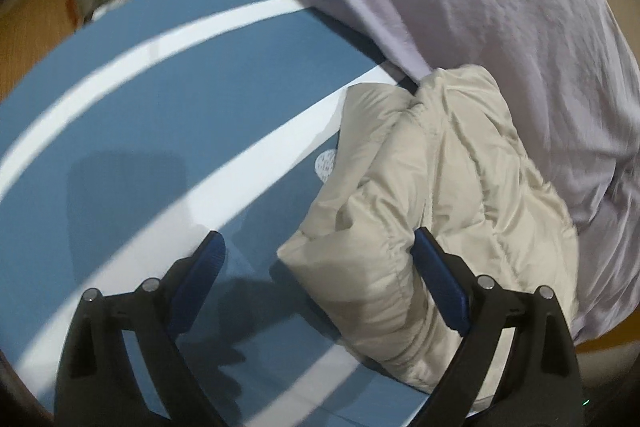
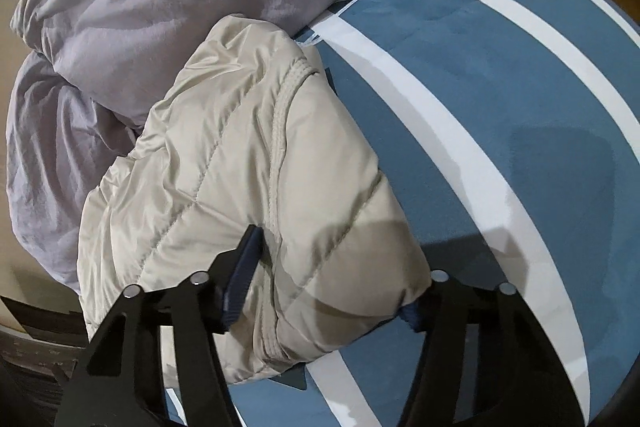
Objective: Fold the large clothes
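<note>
Cream puffer jacket (image 1: 436, 195) lies bundled on the blue-and-white striped surface (image 1: 160, 115), backed against a lilac duvet (image 1: 500, 7). On my left gripper (image 1: 320, 267) the jaws stand spread, with the jacket's corner between them; whether the right pad touches it, I cannot tell. Open striped surface runs to the left as far as its curved edge. Only my right camera shows the jacket's ribbed seam (image 2: 282, 131) and the right gripper (image 2: 328, 291) pinching a thick fold of jacket. It also shows clear striped surface to the right.
</note>
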Demonstrator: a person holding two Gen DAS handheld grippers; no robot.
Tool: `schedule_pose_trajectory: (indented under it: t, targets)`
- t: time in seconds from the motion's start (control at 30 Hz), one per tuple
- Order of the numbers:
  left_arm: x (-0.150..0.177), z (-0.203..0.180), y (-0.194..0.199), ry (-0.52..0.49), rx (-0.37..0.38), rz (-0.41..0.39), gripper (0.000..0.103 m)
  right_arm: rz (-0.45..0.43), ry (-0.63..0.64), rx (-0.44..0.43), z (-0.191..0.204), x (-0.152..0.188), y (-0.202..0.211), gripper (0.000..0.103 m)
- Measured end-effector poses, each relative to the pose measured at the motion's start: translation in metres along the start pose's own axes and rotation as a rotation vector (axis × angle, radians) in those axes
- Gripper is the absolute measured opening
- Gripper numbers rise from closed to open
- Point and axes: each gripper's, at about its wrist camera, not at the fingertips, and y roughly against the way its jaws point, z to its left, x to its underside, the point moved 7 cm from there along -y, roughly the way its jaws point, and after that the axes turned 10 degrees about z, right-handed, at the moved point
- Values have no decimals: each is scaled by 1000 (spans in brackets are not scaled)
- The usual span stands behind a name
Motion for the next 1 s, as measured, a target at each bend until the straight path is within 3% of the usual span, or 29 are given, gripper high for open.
schedule_pose_trajectory:
  t: [0.13,0.5,0.77,0.83,0.9,1.0]
  targets:
    - [7,3,-3,83,49,18,94,0,-8,8,0,-4,0,55]
    - [0,-12,-20,17,19,45,96,8,-19,31,9,-8,-10,64]
    - [-6,-26,-26,-20,6,47,95,7,-22,27,12,-12,-17,63]
    - [-6,-30,-25,-28,44,49,68,3,-16,32,12,-12,-16,60]
    - [-5,-40,-22,-50,92,43,50,-2,-2,37,13,-11,-15,54]
    - [-4,-45,-18,-72,60,29,42,-8,13,42,15,-11,-13,45]
